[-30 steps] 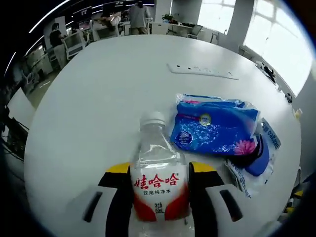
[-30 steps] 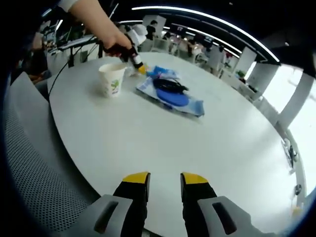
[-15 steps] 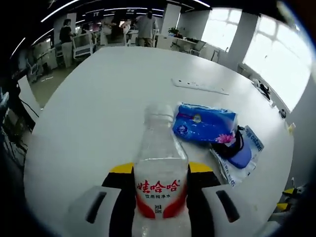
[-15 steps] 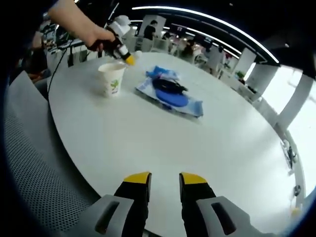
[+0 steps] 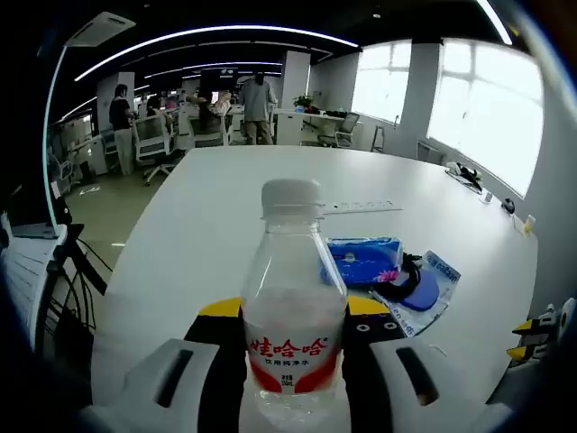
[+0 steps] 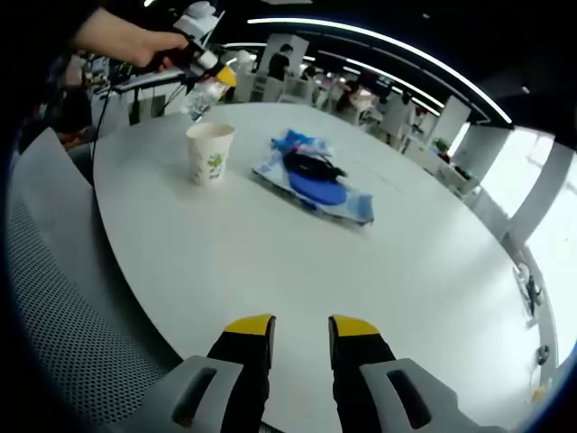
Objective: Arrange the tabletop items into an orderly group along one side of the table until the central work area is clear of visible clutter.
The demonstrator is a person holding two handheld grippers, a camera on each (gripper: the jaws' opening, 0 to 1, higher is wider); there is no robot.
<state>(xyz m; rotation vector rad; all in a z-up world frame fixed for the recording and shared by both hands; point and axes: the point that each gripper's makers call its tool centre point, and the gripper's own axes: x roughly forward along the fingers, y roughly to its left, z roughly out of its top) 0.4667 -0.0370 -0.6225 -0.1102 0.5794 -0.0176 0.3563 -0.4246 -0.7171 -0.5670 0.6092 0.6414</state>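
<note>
Bottle (image 5: 293, 307) between fingers (image 5: 223, 354) at 6 o'clock; packets (image 5: 389, 271) on worktop (image 5: 225, 207) at 3; cup (image 6: 209, 153) at packets' 9.

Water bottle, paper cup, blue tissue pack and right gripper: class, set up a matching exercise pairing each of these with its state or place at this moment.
Column 1:
1. water bottle
2. paper cup
3. blue tissue pack
4. right gripper

Column 2:
A. open, holding nothing, above the white table edge
B. lying flat on the table, beside a dark blue item
C. clamped between the left gripper's jaws, off the table
D. standing upright on the table

Pairs: 1-C, 2-D, 3-B, 4-A
</note>
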